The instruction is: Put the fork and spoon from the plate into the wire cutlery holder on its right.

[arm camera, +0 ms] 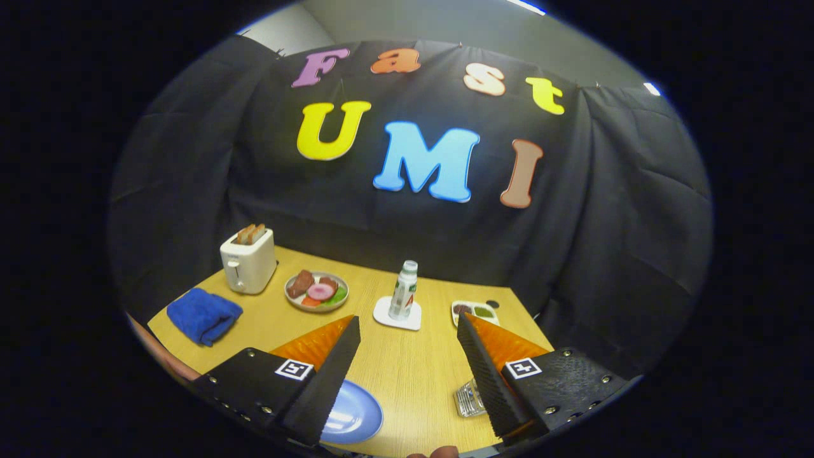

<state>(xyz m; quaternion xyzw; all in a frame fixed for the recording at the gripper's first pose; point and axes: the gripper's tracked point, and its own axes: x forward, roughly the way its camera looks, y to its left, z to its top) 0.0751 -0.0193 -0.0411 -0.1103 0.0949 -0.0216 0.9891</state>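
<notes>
The round blue plate (353,416) lies on the wooden desk (413,369) under the left finger of the hand-held gripper (408,331), whose 2 fingers stand wide apart, holding nothing. A clear glass object (469,398) touches the right finger; what it is I cannot tell. Beyond stands a white bottle (404,289).

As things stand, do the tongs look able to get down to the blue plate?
Probably yes. The tongs are open with bare table between the fingers, and the blue plate lies close beside the left finger, partly hidden under it. Nothing visible blocks a short shift toward it, though the cutlery on it is hidden.
</notes>
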